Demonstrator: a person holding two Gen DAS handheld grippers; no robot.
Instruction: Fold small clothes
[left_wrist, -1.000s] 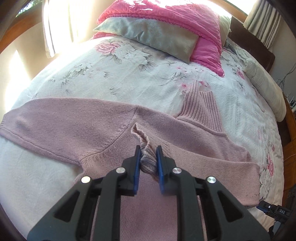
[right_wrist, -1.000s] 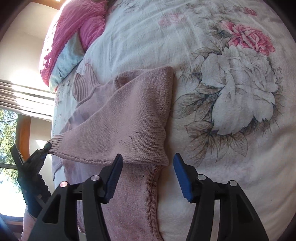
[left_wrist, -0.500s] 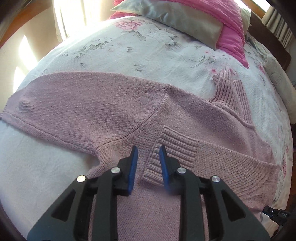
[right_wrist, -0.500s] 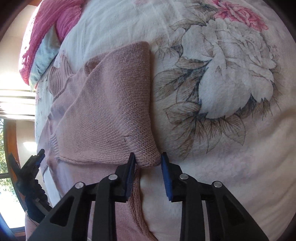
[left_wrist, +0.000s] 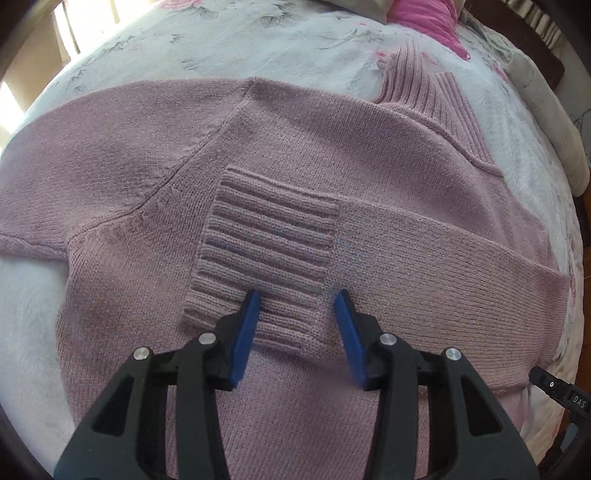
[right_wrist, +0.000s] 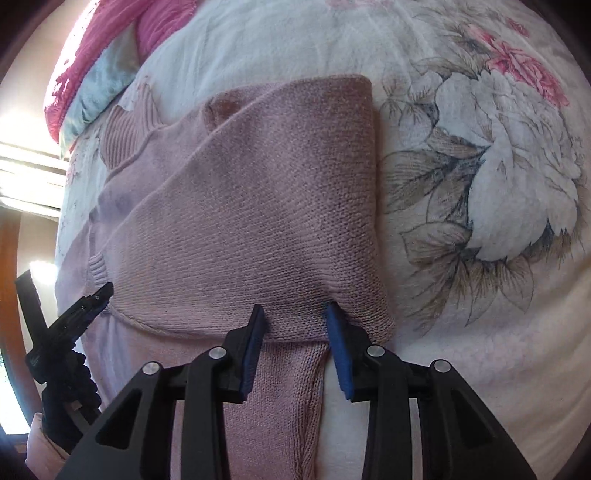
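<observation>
Pink sweater spread flat on the bed, ribbed collar toward the pillows. One sleeve folded across the chest, ribbed cuff lying on the body near the opposite shoulder seam. Other sleeve stretched out sideways to the bed's edge.

Left tool low over the cuff, blue pads spread apart, one pad resting on the cuff's lower ribs, the other just past the cuff on the plain knit of the sleeve. Nothing pinched between them.

Right tool at the folded edge of the sleeve on the sweater's side, near its lower corner. Pads partly apart, pressed against the knit with a strip of the fold lying between them; no squeeze on the cloth visible. Side seam of the body running down below that tool.

Left tool seen again in the right view, dark and thin, over the far end of the folded sleeve.

Floral cover bare to the right of the sweater, large rose print there. Pink blanket and pale pillow at the head of the bed. Bright window beyond.
</observation>
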